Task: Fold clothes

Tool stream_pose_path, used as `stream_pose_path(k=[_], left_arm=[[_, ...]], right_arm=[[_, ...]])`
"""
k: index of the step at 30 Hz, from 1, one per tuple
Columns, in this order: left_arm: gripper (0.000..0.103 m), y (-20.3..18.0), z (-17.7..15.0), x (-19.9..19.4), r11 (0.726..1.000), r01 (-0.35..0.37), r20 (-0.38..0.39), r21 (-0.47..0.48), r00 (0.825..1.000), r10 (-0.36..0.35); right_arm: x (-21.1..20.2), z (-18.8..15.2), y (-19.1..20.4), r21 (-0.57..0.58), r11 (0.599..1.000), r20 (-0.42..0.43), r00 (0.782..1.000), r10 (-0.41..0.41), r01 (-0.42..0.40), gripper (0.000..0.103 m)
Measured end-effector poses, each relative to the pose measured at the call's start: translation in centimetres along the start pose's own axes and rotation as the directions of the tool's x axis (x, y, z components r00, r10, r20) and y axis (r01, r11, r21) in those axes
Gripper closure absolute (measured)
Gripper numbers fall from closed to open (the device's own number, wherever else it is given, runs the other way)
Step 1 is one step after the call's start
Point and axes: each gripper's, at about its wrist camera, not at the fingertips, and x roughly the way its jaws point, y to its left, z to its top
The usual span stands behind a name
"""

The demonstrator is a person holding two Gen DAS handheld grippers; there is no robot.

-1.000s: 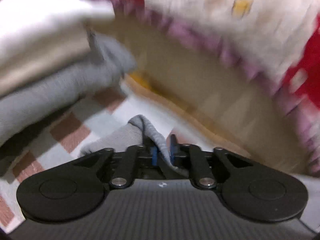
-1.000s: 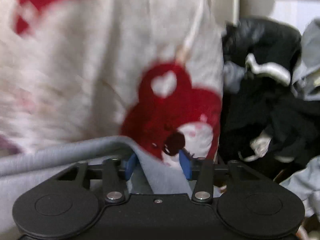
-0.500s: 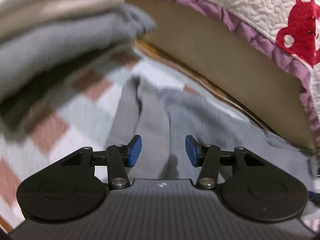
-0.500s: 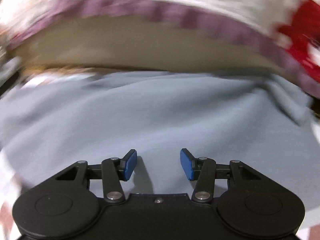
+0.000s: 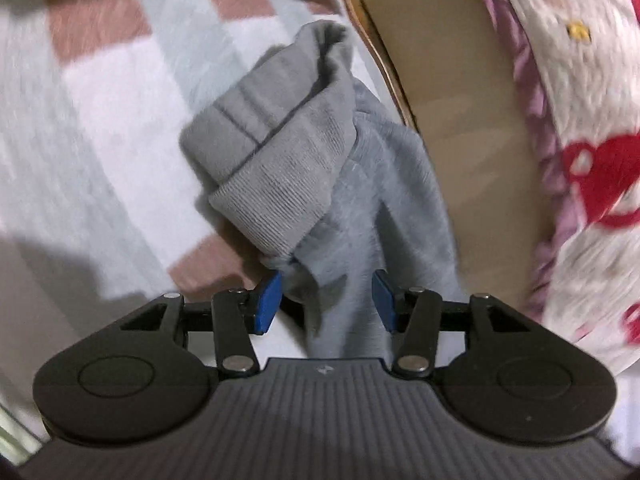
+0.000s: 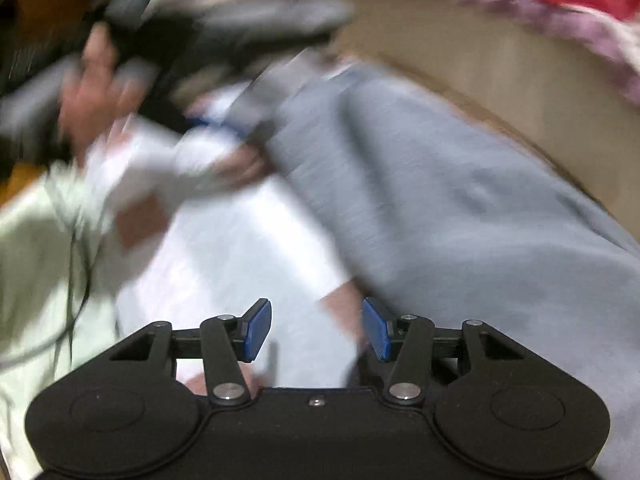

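Note:
A grey garment [image 5: 280, 160] lies on the pink-and-white checked sheet [image 5: 100, 100], its ribbed cuff bunched up in the left wrist view. My left gripper [image 5: 326, 288] stands open just above it; a fold of the cloth runs between the blue pads, which do not press on it. In the blurred right wrist view the grey garment [image 6: 460, 200] spreads to the right. My right gripper [image 6: 316, 312] is open over the sheet [image 6: 240, 260] at the garment's near edge, with nothing gripped.
A tan board [image 5: 460, 100] runs behind the garment, with a white quilt with red hearts and a purple border [image 5: 580, 120] over it. A blurred stack of folded clothes [image 6: 260, 12] sits at the back left. The person's hand [image 6: 92, 80] and pale green sleeve [image 6: 36, 240] are at left.
The left gripper opened, let go of the grey cloth and sank toward the cuff. The right gripper released its grey fold and swung left and down to the garment's edge.

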Motion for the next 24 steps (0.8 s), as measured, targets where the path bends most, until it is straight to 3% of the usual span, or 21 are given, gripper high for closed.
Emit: stream_pose_path(k=[3, 6, 10, 12, 13, 14, 15, 18, 22, 24], left_arm=[[0.048, -0.6, -0.6, 0.6, 0.992, -0.064, 0.055, 0.111, 0.997, 0.058], [0.036, -1.2, -1.0, 1.9, 0.959, -0.176, 0.134, 0.220, 0.980, 0.149], [0.027, -1.4, -0.5, 3.1, 0.960, -0.157, 0.177, 0.230, 0.977, 0.117], [0.024, -0.8, 0.0, 2.9, 0.978, -0.110, 0.187, 0.180, 0.979, 0.076], [0.027, -0.5, 0.3, 2.8, 0.981, -0.097, 0.189, 0.165, 0.980, 0.065], [0.046, -0.2, 0.6, 2.6, 0.985, -0.084, 0.190, 0.151, 0.980, 0.055], [0.058, 0.1, 1.0, 2.4, 0.988, -0.071, 0.192, 0.136, 0.980, 0.044], [0.075, 0.8, 2.0, 1.2, 0.996, -0.025, 0.196, 0.081, 0.980, 0.009], [0.079, -1.0, 2.5, -1.6, 0.983, -0.010, 0.239, 0.184, 0.970, -0.035], [0.079, -0.4, 2.5, -1.0, 0.986, -0.028, 0.234, 0.163, 0.972, -0.011]], right_arm=[[2.1, 0.4, 0.5, 0.022, 1.000, -0.082, 0.996, 0.024, -0.022, 0.048], [1.7, -0.2, -1.7, 0.173, 0.985, 0.007, 1.000, -0.011, 0.009, 0.047], [-0.6, -2.2, -4.6, 0.342, 0.937, 0.142, 0.981, -0.131, 0.076, 0.047], [-1.7, -3.3, -5.4, 0.392, 0.912, 0.183, 0.962, -0.203, 0.118, 0.047], [-2.0, -3.7, -5.6, 0.398, 0.906, 0.187, 0.955, -0.232, 0.142, 0.047], [-2.1, -4.0, -5.7, 0.395, 0.903, 0.182, 0.949, -0.257, 0.169, 0.047], [-2.2, -4.2, -5.9, 0.391, 0.900, 0.177, 0.943, -0.282, 0.195, 0.047], [-2.3, -4.2, -6.3, 0.341, 0.897, 0.159, 0.923, -0.349, 0.280, 0.049], [-2.0, -2.3, -8.2, 0.335, 0.888, 0.152, 0.912, -0.380, 0.314, 0.053], [-1.8, -1.1, -9.7, 0.378, 0.870, 0.140, 0.909, -0.392, 0.317, 0.053]])
